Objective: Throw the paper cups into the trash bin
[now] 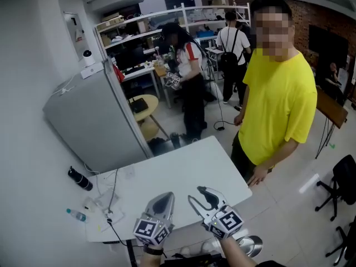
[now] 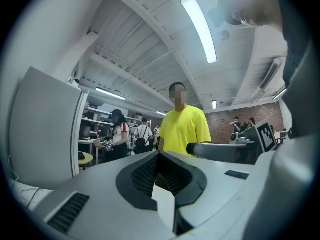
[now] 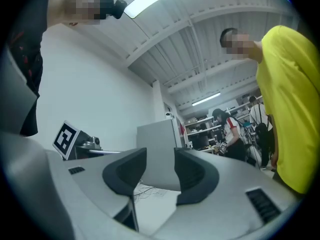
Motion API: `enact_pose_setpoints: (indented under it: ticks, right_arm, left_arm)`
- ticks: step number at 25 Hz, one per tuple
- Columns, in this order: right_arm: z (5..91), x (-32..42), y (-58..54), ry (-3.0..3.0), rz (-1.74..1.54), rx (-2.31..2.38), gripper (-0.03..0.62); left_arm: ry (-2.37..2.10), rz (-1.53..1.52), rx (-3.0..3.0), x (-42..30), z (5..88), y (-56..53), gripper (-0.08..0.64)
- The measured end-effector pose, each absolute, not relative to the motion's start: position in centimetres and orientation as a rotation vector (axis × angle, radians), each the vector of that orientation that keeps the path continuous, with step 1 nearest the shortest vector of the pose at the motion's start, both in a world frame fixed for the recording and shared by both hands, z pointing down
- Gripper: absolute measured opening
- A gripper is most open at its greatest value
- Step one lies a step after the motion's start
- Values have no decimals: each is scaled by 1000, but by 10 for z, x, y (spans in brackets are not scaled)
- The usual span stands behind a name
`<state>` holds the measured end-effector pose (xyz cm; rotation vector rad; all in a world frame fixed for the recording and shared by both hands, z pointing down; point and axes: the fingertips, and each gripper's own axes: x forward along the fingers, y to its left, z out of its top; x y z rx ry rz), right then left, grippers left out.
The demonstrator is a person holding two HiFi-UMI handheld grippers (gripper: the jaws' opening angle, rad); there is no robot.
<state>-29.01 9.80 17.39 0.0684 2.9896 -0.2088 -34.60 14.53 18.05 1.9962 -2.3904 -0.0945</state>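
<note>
both grippers hovering empty over the white table (image 1: 183,168) — no paper cups or trash bin showing in any view
left gripper (image 1: 166,198) jaws sitting together, right gripper (image 1: 196,194) jaws standing apart on nothing. risk: a right swing clipping the person in yellow (image 1: 275,104) leaning on the table's right corner. cables (image 1: 111,202) crowding the left edge — mid-table offering room.

No legible text or numbers; only square markers on left tool (image 1: 167,196) and right tool (image 1: 194,193).

Lab with cluttered equipment shelves (image 1: 146,22)
</note>
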Motion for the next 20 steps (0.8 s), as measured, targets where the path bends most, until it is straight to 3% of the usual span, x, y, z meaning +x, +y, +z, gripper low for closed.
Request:
enact_pose_setpoints:
  ticks: [8,20]
  right_arm:
    - [177,-299,76,2986,-237,-16,181]
    - [178,-370,100,3051,-216,-17,158]
  left_arm:
    - [-2300,-82,2096,-342,184,115,2]
    - [-2244,-181,2073,-414,203,129,2]
